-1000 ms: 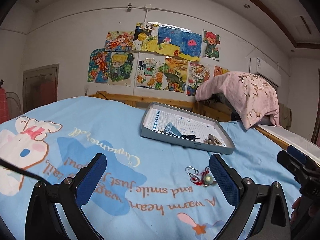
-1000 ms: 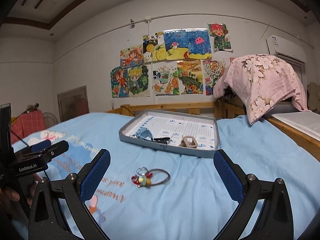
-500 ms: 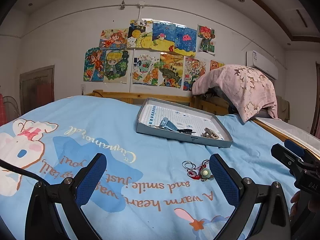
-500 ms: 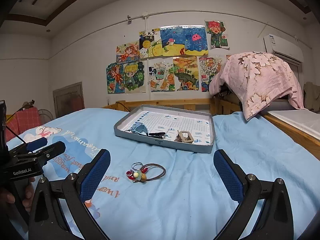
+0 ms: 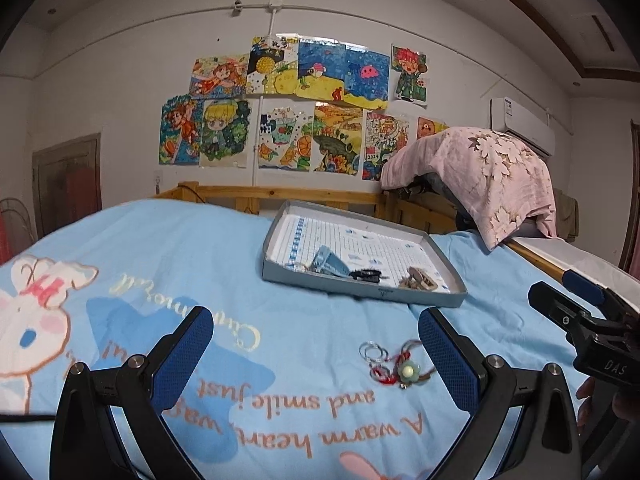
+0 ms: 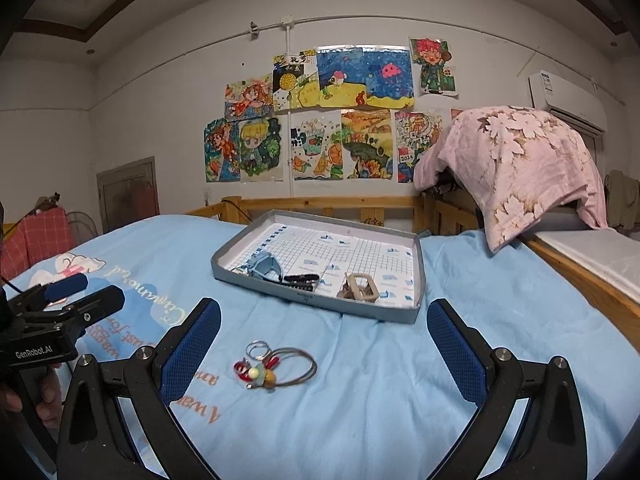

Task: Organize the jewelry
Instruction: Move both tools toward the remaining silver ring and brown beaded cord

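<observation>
Both wrist views sit a touch lower and nearer the bedspread than a second ago, so the jewelry cluster (image 6: 272, 368) now lies closer to the fingers; nothing on the bed itself has shifted.

Two grippers are out, neither holding anything. One is the left gripper (image 5: 316, 344), its blue pads spread wide above the sheet; the other is the right gripper (image 6: 324, 336), spread just as wide.

One loose cluster rests on the blue bedspread (image 6: 380, 400), between the right gripper's fingers and near its left pad — two thin silver rings, a brown cord loop, red bits, and pale and yellow beads. In the left view that cluster (image 5: 394, 366) lies just beside the right-hand pad (image 5: 448, 356).

One grey tray (image 6: 416, 280) sits farther up the bed, well apart from the cluster. It holds three things along its near edge: a blue hair claw (image 6: 266, 266), a black clip (image 6: 302, 279) beside it, and a beige buckle-like piece (image 6: 362, 288) to the right.
</observation>
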Motion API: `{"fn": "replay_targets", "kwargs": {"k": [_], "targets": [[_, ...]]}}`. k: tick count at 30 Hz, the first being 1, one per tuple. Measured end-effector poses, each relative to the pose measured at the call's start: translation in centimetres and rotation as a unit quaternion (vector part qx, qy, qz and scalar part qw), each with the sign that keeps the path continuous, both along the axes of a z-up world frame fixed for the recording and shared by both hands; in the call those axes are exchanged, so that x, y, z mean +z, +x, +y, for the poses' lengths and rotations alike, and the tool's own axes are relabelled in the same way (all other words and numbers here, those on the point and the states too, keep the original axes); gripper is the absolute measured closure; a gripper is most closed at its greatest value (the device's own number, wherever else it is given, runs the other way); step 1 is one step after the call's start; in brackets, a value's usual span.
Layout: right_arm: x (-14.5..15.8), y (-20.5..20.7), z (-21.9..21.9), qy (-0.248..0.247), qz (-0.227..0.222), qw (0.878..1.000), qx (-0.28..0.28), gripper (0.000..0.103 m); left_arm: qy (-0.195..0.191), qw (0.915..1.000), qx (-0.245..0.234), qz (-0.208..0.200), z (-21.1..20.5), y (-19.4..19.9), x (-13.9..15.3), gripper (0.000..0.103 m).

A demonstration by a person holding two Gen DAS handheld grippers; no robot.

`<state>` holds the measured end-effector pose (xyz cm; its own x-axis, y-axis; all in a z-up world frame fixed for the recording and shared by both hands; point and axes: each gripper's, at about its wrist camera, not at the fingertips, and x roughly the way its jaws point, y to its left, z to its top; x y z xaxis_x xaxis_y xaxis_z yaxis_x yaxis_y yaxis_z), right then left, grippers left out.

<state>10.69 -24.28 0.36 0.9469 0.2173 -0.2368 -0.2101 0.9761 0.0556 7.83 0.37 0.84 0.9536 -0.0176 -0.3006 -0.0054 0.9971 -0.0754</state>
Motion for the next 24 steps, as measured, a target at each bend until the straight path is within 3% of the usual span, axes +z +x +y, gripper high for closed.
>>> {"fn": "replay_targets", "kwargs": {"k": [7,24], "targets": [[1.2,1.8,0.0,-0.010,-0.008,1.000,-0.015,0.002,0.006,1.0000,0.005,0.002,0.0,2.3,0.3,0.000],[0.8,6.8,-0.5,-0.014,0.007,0.999,-0.041,0.002,0.036,0.9991,0.007,0.020,-0.5,8.7,0.0,0.000]]}}
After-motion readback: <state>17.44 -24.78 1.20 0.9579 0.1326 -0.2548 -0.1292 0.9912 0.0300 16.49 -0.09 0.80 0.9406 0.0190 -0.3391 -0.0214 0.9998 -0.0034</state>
